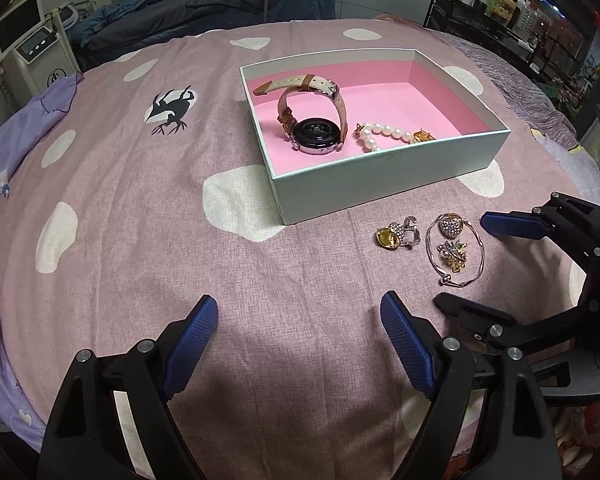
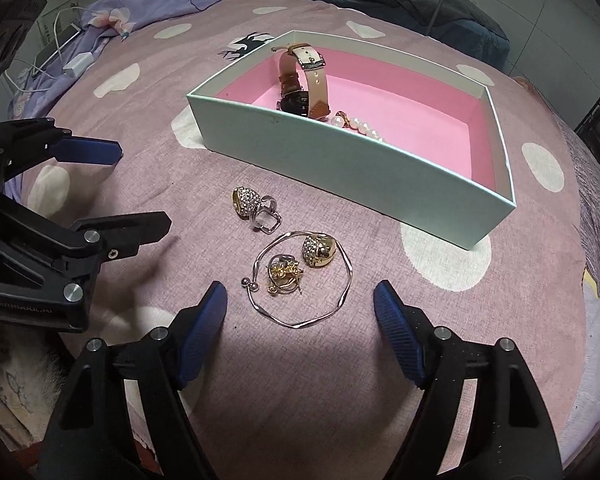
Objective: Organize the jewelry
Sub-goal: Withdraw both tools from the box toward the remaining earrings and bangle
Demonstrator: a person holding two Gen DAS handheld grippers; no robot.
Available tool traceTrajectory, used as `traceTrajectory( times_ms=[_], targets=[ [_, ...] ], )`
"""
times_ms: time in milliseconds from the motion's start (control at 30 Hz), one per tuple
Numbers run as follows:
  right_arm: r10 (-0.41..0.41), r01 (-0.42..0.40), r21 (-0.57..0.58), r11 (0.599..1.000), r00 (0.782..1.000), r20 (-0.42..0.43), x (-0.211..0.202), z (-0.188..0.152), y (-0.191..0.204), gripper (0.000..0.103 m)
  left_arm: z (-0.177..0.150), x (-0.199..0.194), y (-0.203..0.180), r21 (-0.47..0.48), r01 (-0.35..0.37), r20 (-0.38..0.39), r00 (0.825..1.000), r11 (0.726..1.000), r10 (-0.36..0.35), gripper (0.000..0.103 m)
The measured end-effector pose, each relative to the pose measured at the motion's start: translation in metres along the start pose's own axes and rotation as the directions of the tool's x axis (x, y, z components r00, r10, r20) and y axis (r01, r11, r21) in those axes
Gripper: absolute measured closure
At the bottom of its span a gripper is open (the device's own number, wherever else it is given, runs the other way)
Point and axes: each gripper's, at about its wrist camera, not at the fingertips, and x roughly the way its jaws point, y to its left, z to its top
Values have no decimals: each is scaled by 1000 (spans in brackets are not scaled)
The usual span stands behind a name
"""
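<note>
A: What's left outside the box [image 2: 340,168]?

B: 5 small pieces on the cloth [image 2: 148,128], just in front of the box's near wall. A thin silver bangle [image 2: 305,322] lies nearest the right gripper [image 2: 300,308]. Inside its loop sit a gold brooch [image 2: 286,274] and a rhinestone earring [image 2: 319,250]. Just beyond, a 2nd earring [image 2: 244,202] touches a silver ring [image 2: 266,222].

A: And inside the box?

B: A watch [image 1: 316,136] with a tan strap, standing on its case, and a pearl bracelet [image 1: 374,134] beside it on the pink floor.

A: How will the bangle handle?

B: Light, I judge, and thin, hard metal, so likely slippery between the pads. It lies flat on soft fabric, so the tips can press in beside the wire. I'd take the near arc, away from the ball ends, where nothing else touches it.

A: Risks?

B: Lifting it may drag the brooch or earring, since they lie within the loop. The brooch looks delicate, with fine prongs.

A: The jaws?

B: Both pairs stand wide apart, holding nothing. The left gripper [image 1: 298,312] hovers over bare cloth, to the left of the pieces.
</note>
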Motion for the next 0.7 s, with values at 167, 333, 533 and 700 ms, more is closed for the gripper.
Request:
traceTrajectory(
  times_ms=[167,333,533,700],
  targets=[
    [15,-15,21,1000,1000,20,-3,0,-10,52,3,0,-4,10,14,8,1000,1000,-14,24],
    [62,-65,83,994,997,34,-11,-4,-22,82,6,-1,-16,48,46,28,998,998,-48,25],
    [129,-133,209,969,991,34,-12,-8,-47,92,14,10,-36,115,59,29,998,992,-63,28],
    [76,-88,164,982,994,81,-25,-6,-43,25,14,15,-38,135,50,22,998,990,-53,29]
  ],
)
